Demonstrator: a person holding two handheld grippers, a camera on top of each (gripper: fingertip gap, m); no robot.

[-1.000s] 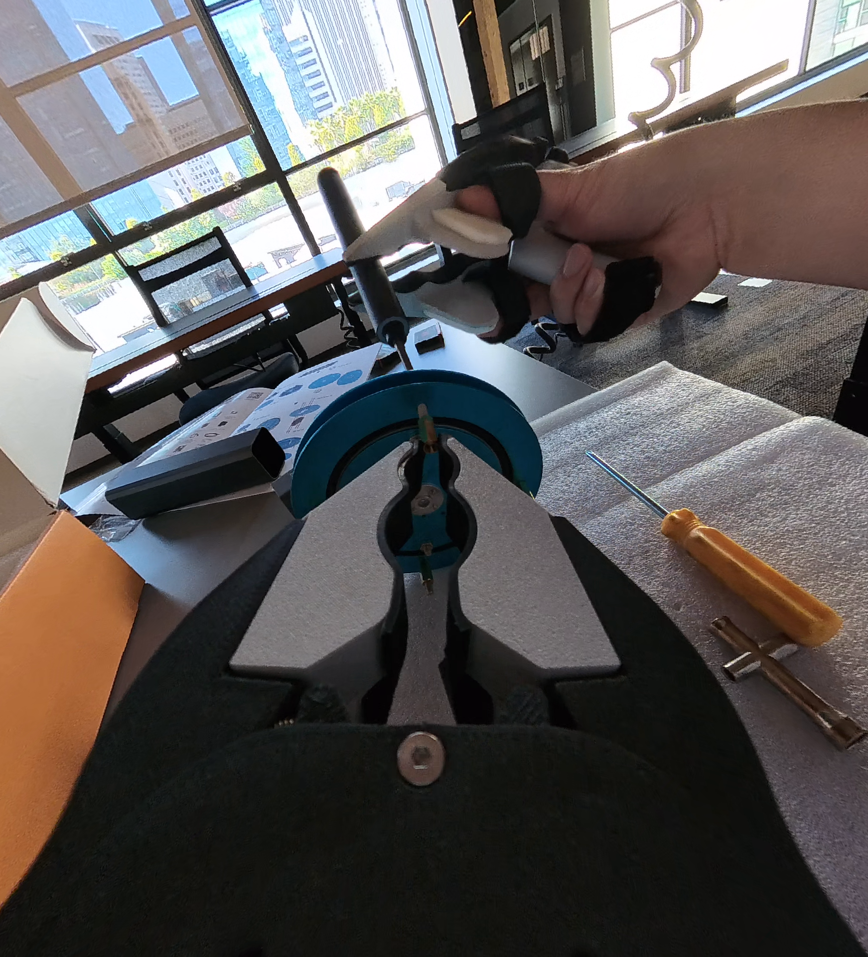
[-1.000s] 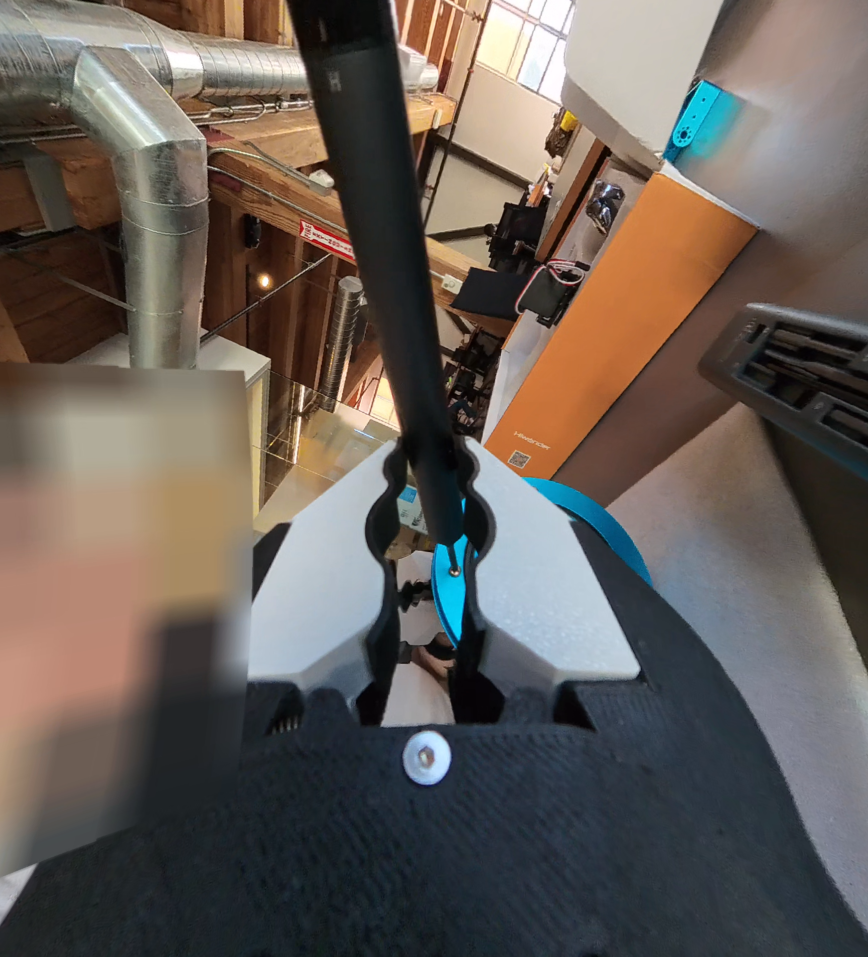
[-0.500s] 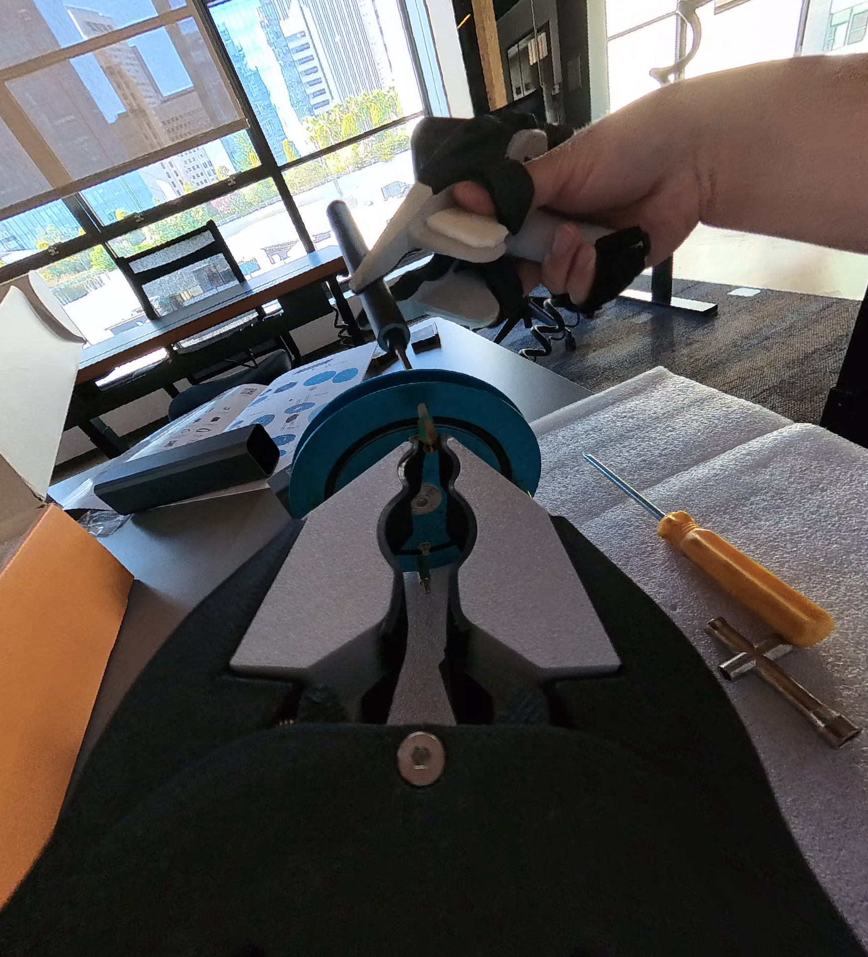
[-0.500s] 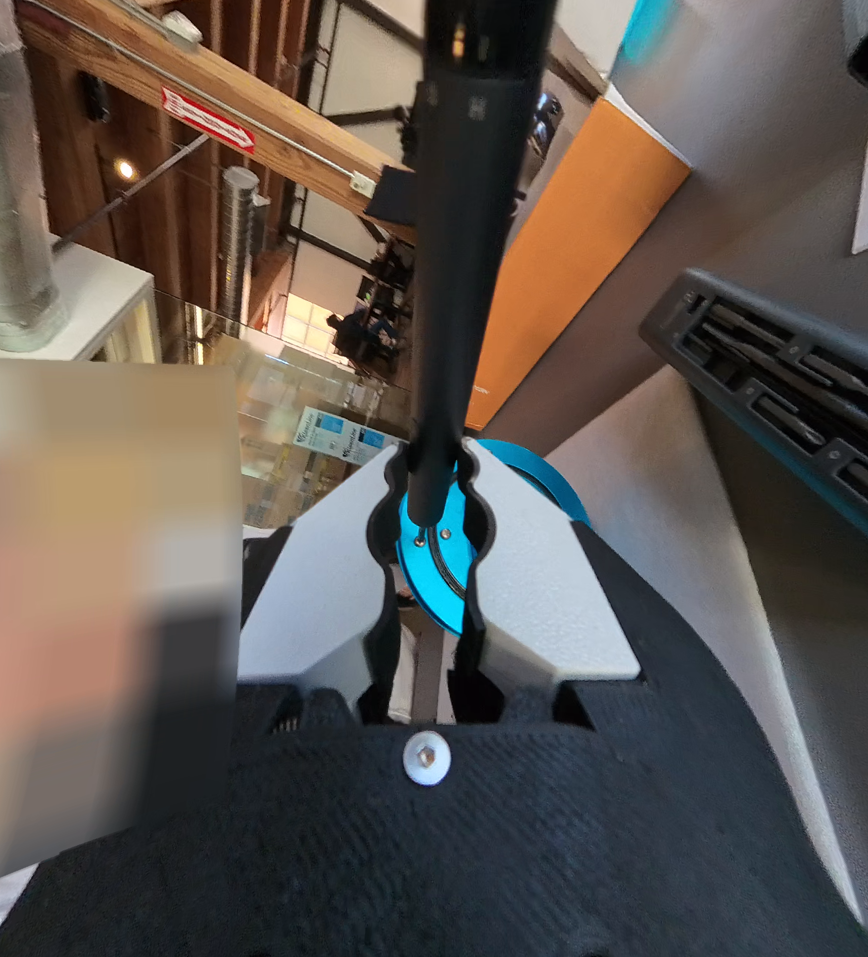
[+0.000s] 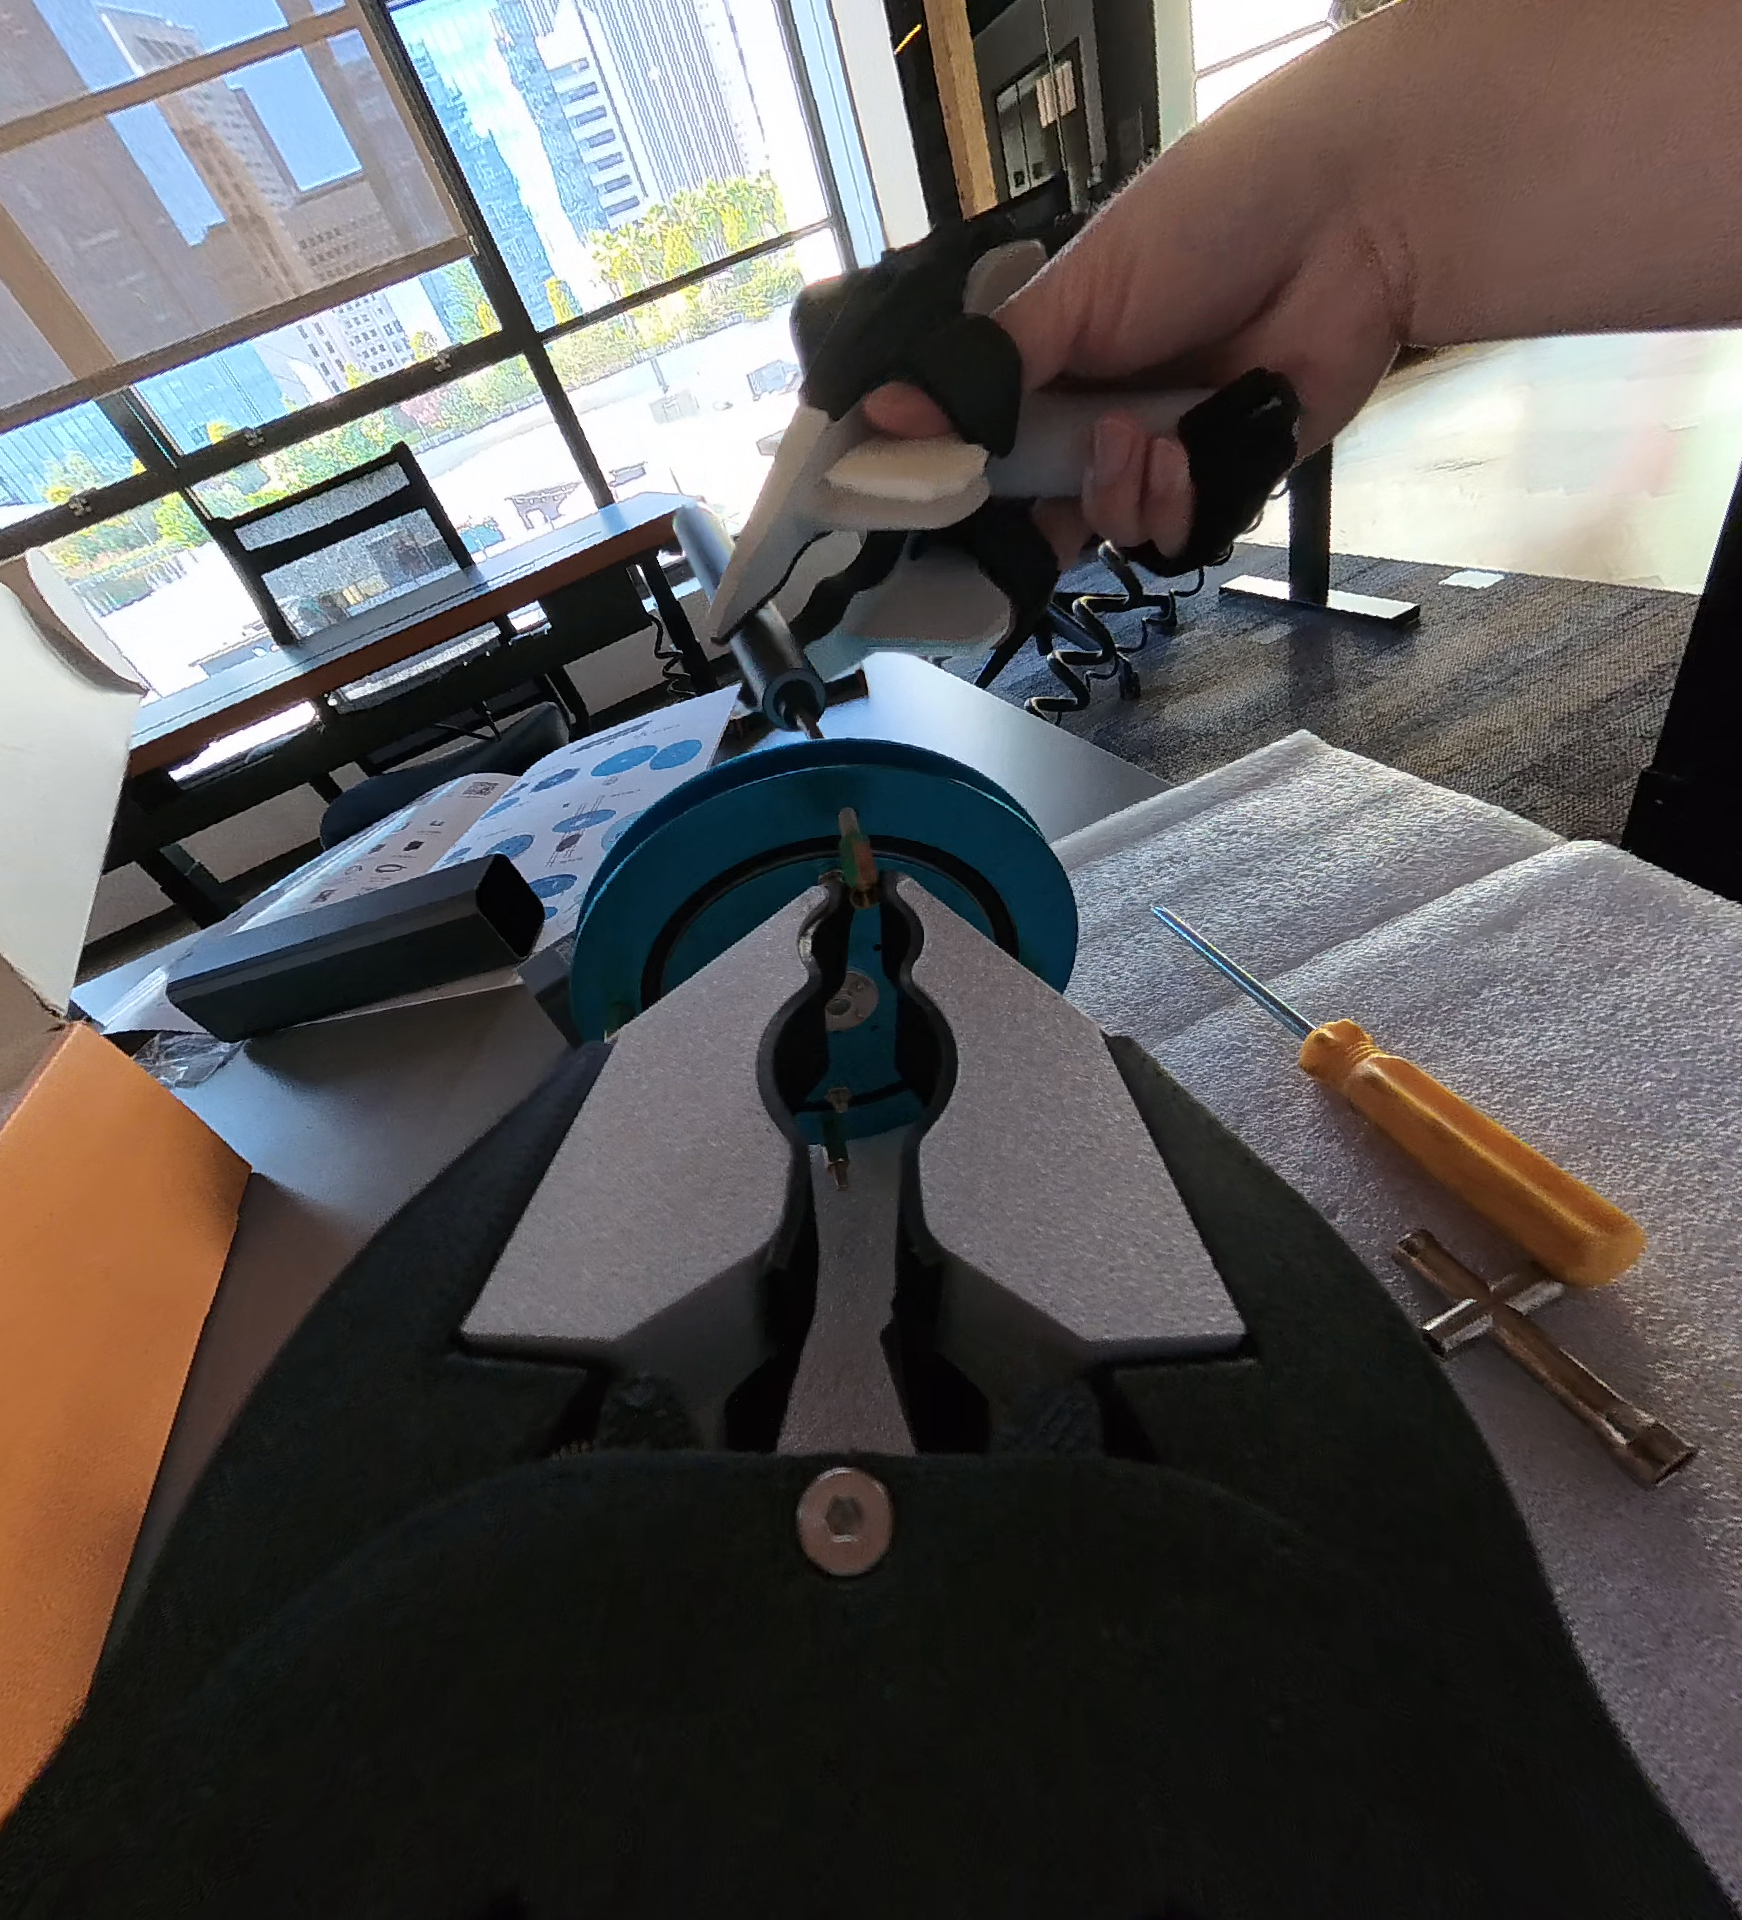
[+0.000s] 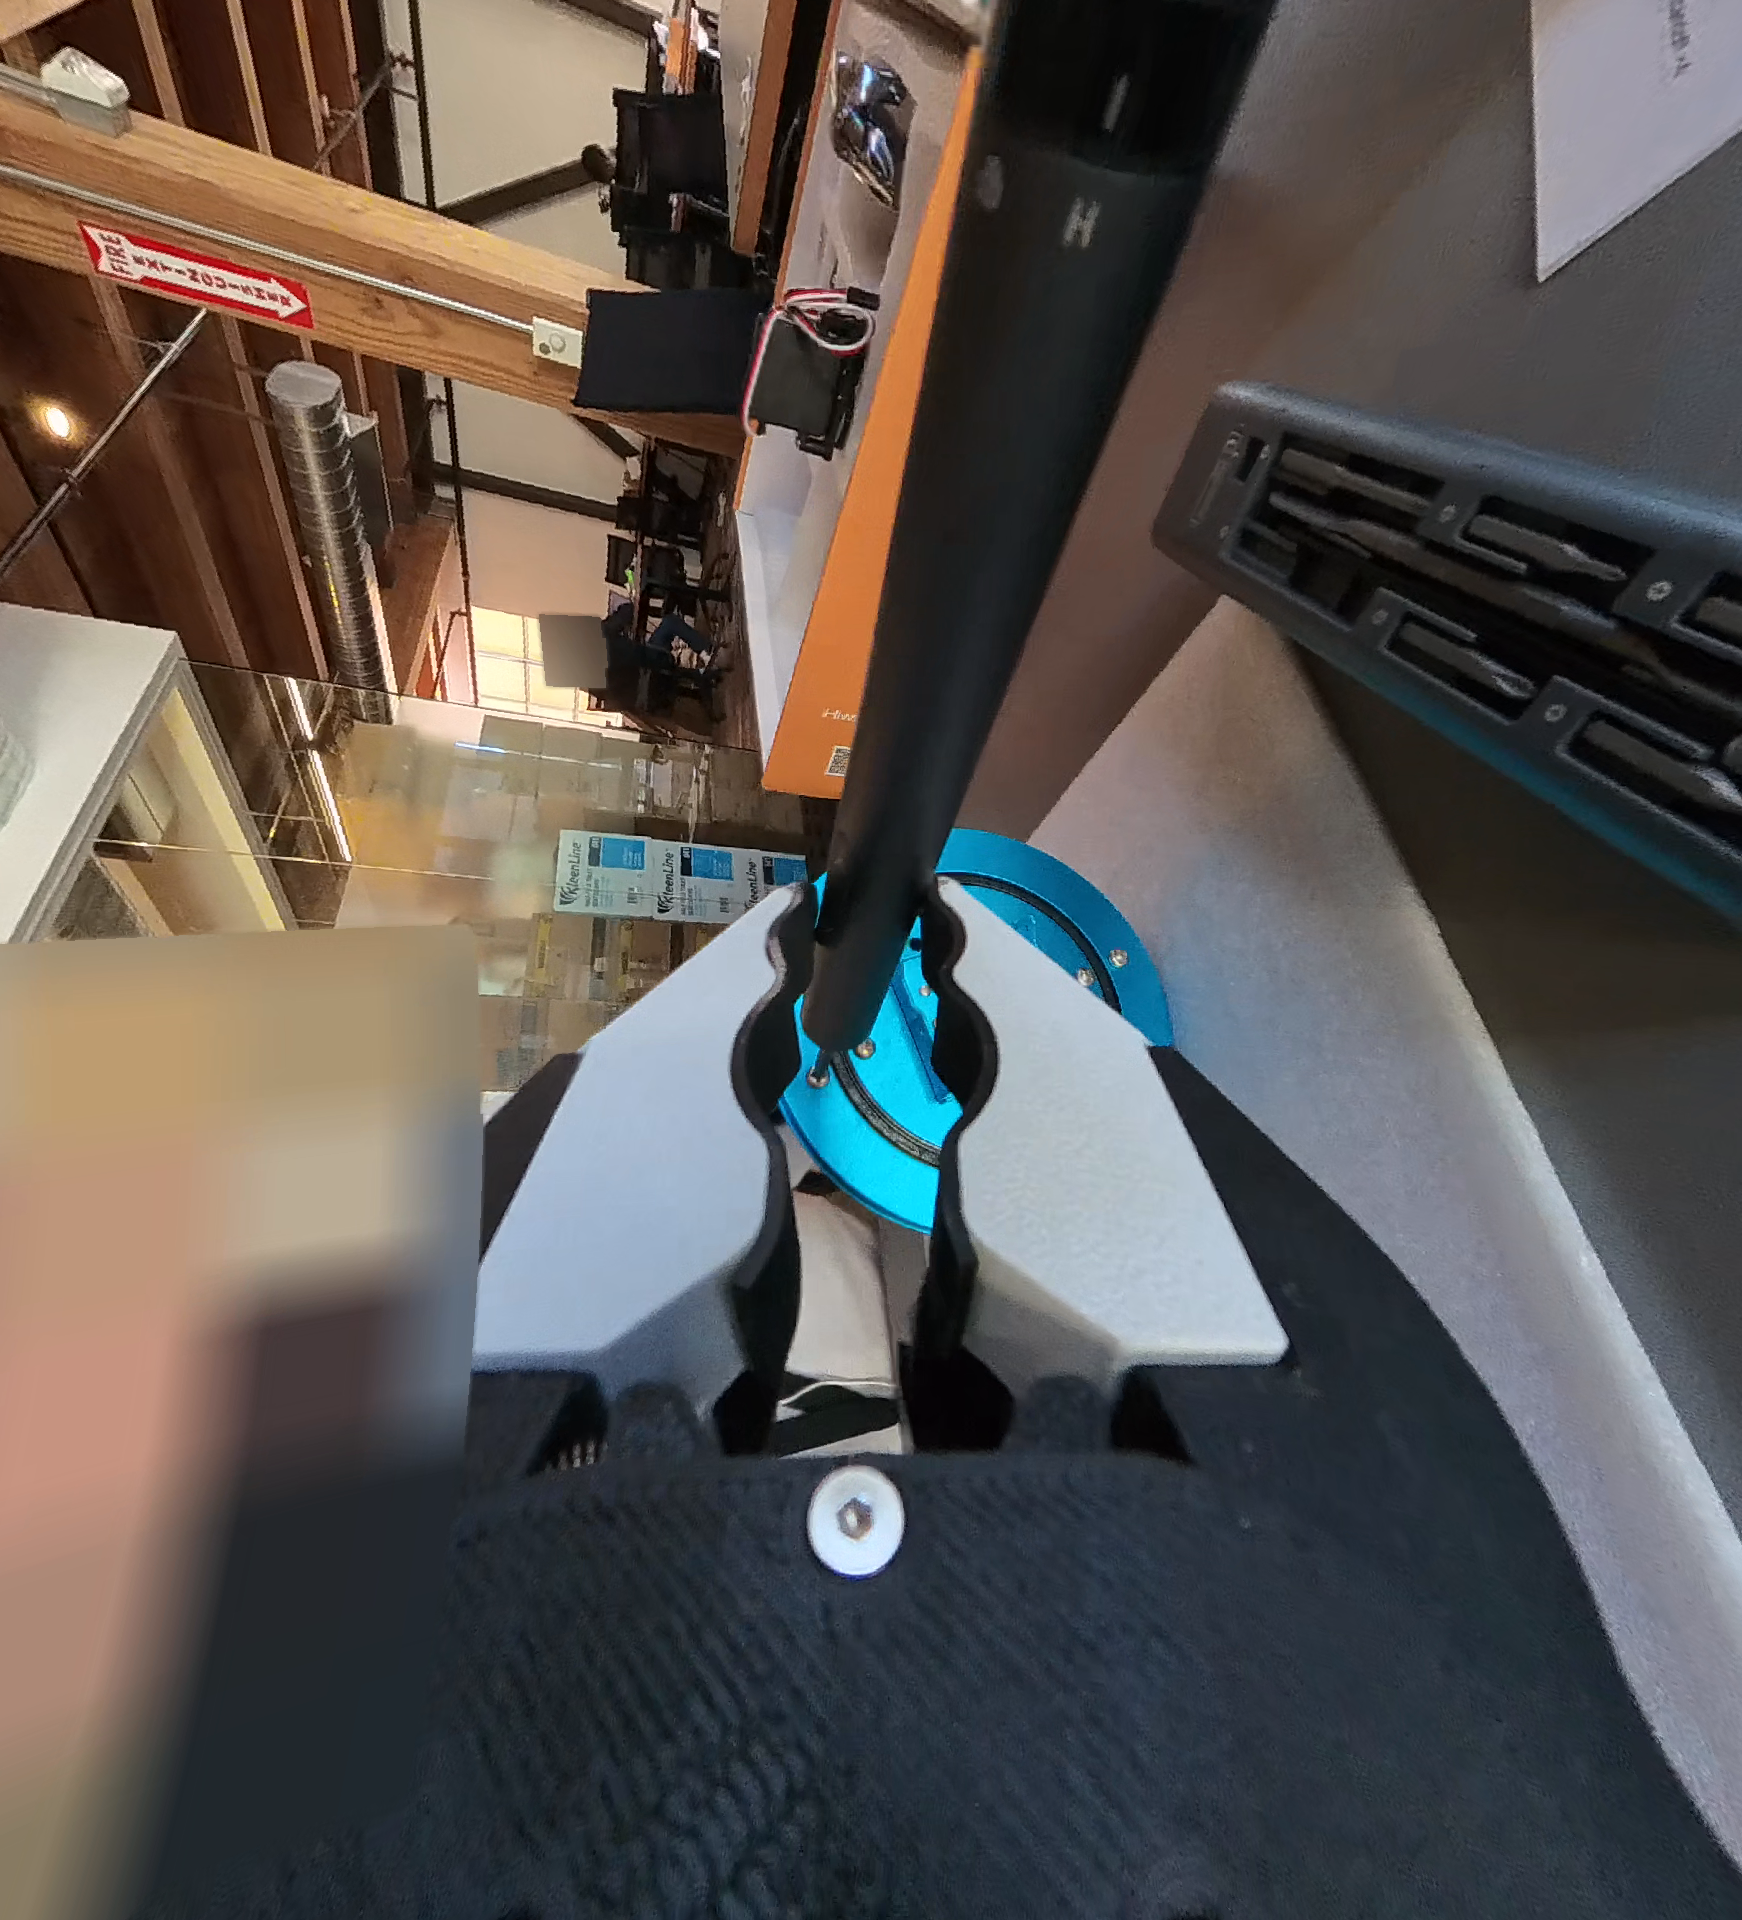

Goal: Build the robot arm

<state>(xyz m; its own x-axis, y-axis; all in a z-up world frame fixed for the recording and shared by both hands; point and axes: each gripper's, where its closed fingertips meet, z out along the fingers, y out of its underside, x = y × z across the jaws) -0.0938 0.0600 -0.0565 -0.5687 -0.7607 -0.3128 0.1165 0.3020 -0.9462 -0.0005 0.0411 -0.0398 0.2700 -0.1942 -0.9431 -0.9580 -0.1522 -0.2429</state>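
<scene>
My left gripper (image 5: 851, 899) is shut on a blue metal disc (image 5: 1018, 868) and holds it upright on edge over the grey table. A green-tipped pin sticks up at the fingertips. My right gripper (image 6: 872, 894), held by a hand, is shut on a black screwdriver (image 6: 1002, 499). The screwdriver's tip rests at a small screw on the disc's face (image 6: 877, 1153). In the left wrist view the right gripper (image 5: 742, 613) comes in from above right, and the screwdriver (image 5: 768, 665) points down at the disc's top rim.
A yellow-handled screwdriver (image 5: 1459, 1153) and a metal cross wrench (image 5: 1542, 1351) lie on white foam sheet (image 5: 1521, 956) to the right. A dark sleeve box (image 5: 358, 945) and a printed sheet (image 5: 586, 790) lie behind the disc. An orange box (image 5: 46, 1330) stands left. A dark bit case (image 6: 1532, 644) lies nearby. About 10 cm separates my left fingertips from my right.
The hand with the right gripper has risen and swung right, tilting the screwdriver flatter. Its tip stays at the disc, whose face now shows more in the right wrist view. The left gripper held still.
</scene>
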